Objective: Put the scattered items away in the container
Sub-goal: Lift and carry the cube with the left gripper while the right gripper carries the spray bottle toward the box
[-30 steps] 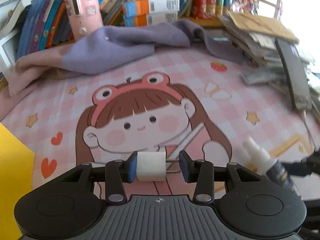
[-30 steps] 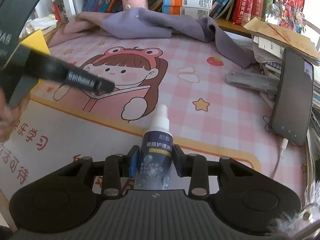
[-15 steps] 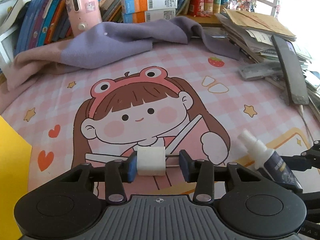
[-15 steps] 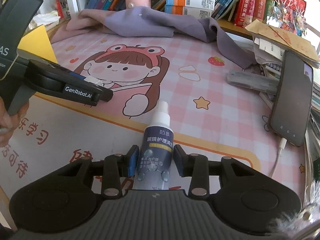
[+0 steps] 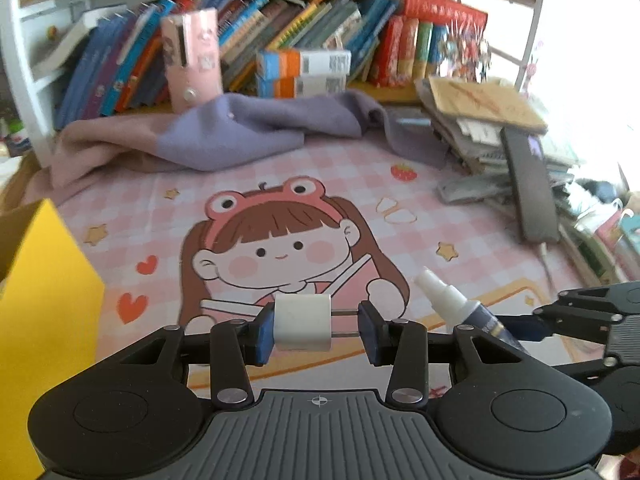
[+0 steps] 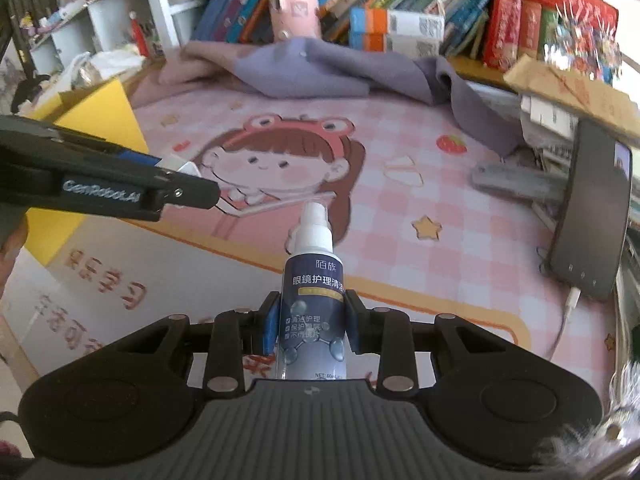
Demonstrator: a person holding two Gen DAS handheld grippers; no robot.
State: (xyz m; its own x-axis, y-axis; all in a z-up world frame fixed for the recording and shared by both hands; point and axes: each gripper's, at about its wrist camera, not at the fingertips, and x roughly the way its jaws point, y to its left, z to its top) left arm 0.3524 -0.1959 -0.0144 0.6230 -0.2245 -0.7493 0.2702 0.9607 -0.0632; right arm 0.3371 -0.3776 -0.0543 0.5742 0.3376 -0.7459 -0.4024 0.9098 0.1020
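Note:
My left gripper (image 5: 316,328) is shut on a white plug adapter (image 5: 303,322), its metal prongs pointing toward the right pad, held above the pink cartoon mat (image 5: 400,184). My right gripper (image 6: 312,322) is shut on a dark blue spray bottle (image 6: 310,308) with a white nozzle, lifted off the mat. The same bottle (image 5: 460,306) shows at the lower right of the left wrist view. A yellow box (image 5: 44,300) stands at the left edge, also seen as the yellow box (image 6: 100,116) beyond the left gripper (image 6: 188,184) in the right wrist view.
A purple-and-pink cloth (image 5: 224,136) lies at the back of the mat before a shelf of books (image 5: 320,36) and a pink case (image 5: 192,60). A black phone (image 6: 592,212) on a cable leans on a paper stack (image 5: 480,120) at the right.
Both grippers have risen from the mat with their items. The left one climbed more, so the yellow box and the bookshelf show more fully.

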